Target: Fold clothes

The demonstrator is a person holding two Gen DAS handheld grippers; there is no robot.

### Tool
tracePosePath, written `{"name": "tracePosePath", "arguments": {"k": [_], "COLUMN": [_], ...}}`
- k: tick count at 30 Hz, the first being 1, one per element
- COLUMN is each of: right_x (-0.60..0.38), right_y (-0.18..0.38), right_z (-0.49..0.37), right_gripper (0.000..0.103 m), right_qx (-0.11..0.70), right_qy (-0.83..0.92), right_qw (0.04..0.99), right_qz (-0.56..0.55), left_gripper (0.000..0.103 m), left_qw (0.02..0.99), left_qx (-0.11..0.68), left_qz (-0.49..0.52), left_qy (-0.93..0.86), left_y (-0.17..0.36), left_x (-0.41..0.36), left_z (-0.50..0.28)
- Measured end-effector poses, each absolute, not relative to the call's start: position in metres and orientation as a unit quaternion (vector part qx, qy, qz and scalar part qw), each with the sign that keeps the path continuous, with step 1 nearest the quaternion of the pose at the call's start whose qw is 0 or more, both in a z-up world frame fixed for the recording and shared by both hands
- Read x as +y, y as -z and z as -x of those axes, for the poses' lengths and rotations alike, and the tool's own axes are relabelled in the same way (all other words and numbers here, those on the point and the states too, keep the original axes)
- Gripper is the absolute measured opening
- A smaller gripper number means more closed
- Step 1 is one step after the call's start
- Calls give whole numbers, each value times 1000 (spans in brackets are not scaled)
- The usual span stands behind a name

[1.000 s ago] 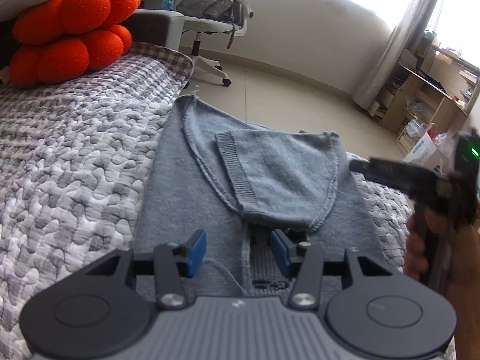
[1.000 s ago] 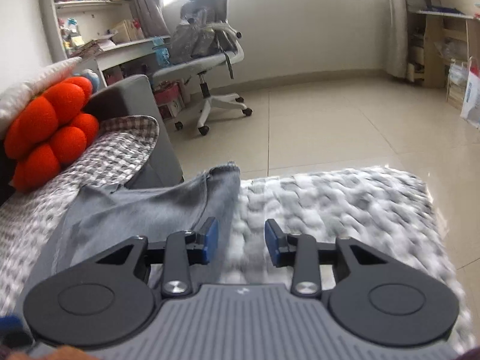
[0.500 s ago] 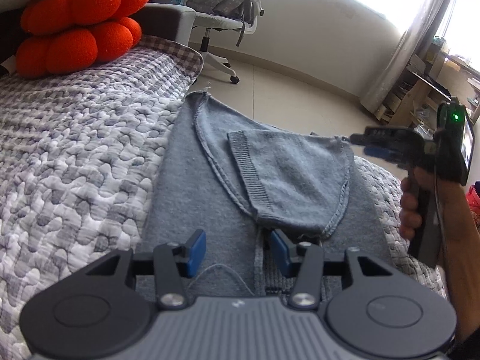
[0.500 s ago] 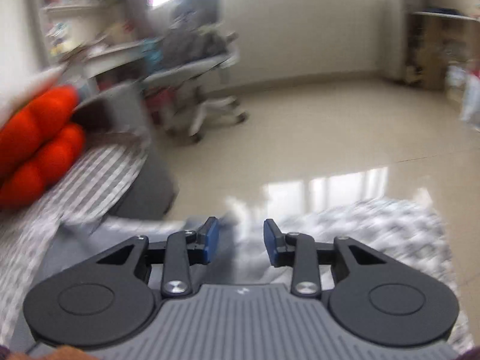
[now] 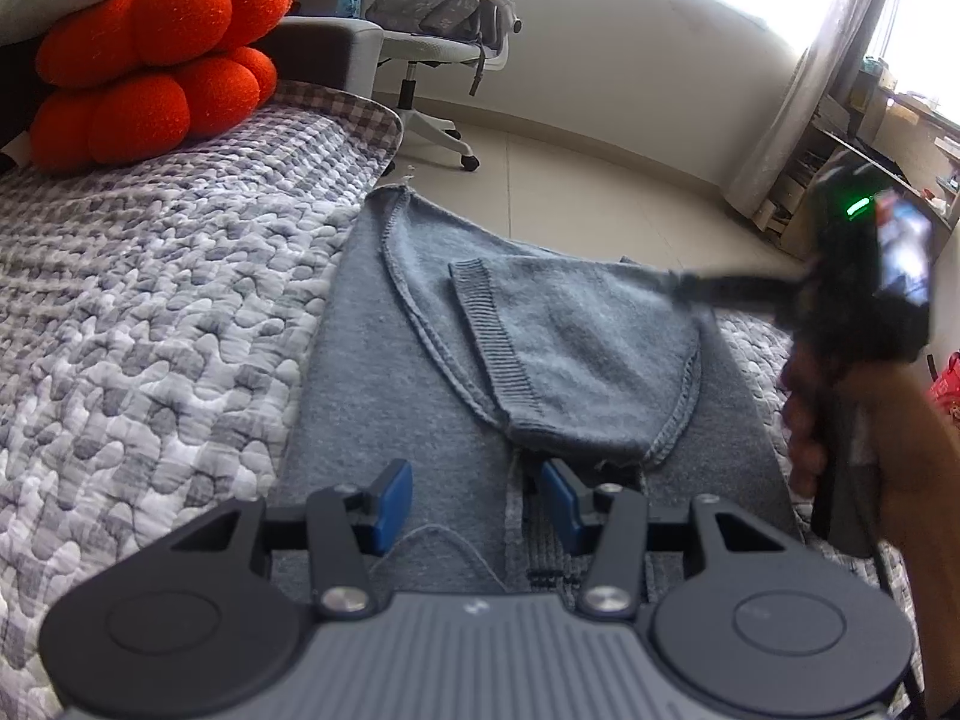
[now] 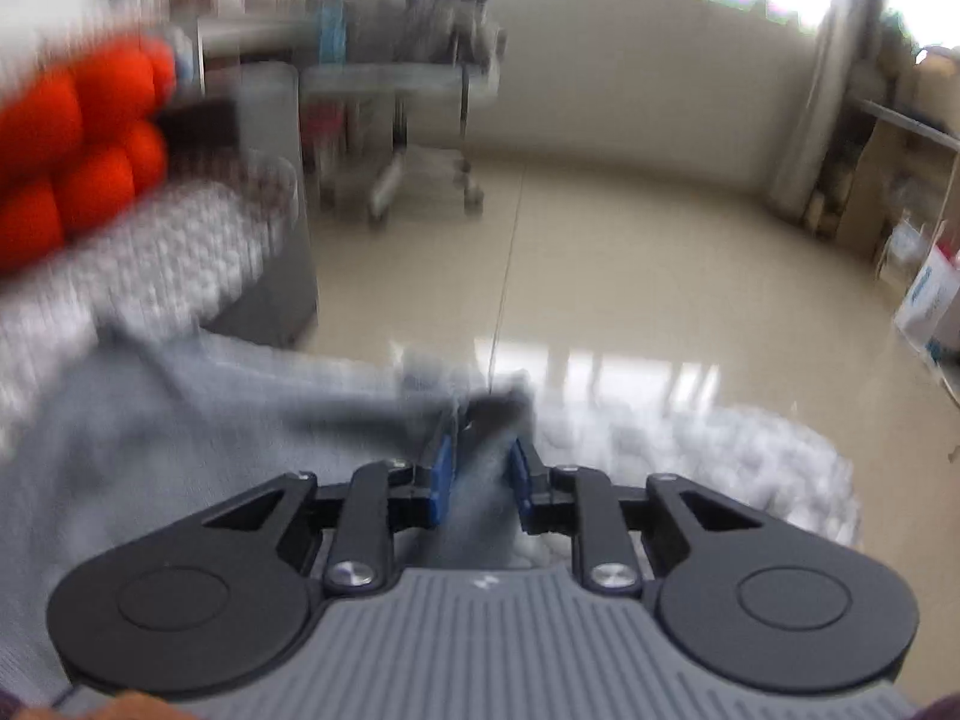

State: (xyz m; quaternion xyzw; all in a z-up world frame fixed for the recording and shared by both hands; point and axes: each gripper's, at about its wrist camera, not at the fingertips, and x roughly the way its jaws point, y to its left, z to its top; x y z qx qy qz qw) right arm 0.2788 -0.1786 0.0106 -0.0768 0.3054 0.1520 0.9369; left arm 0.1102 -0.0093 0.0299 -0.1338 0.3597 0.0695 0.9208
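Left claw [image 5: 476,504]: released, its blue pads [image 5: 393,501] parted above the near end of the grey knitted sweater [image 5: 414,420], gripping nothing. The sweater lies flat on the quilted grey-and-white bed cover [image 5: 150,330], running from the bed's near edge to its far edge beside the floor. One sleeve [image 5: 576,354] is folded across the body, ribbed cuff turned toward the left side. Right claw [image 6: 478,474]: clenched on a bunch of sweater fabric at the far right corner of the garment, by the bed's far edge; the right wrist view is blurred. Farther off, orange rounded cushions [image 5: 150,60] sit at the bed's left end. Beyond the bed stands a white office chair [image 5: 438,42] carrying a backpack.
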Motion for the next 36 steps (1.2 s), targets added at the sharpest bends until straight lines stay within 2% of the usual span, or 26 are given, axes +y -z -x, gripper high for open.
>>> {"name": "tracePosePath", "arguments": {"k": [7,14,18,22,26,36], "right_x": [-201,-204,-200,-212,-208,-214], "right_y": [-31,-30,-39,-55,-36,-30], "right_z": [-236,-207,-174,-137,-122,-90], "right_gripper": [23,28,28,28,26,28], "right_qx": [262,344,330,320,388,378], "right_qy": [-168,-184,-200,-230,-258,-259], "right_qw": [949,919,918,916,883,888], "right_qz": [54,61,93,68,54,40], "left_gripper": [50,51,51,51,52,52], "left_qw": [924,926,926,925,924,918], "left_qx": [353,352,351,354,360,374], "left_qz": [126,114,114,124,115,120], "left_qy": [-74,-75,-73,-66,-61,-61], "left_y": [-31,-31,-35,-40,-43,-53], "left_x": [-10,-15,-16,-16,-21,-16], "left_z": [-109,-106,-101,-96,-92,-79]}}
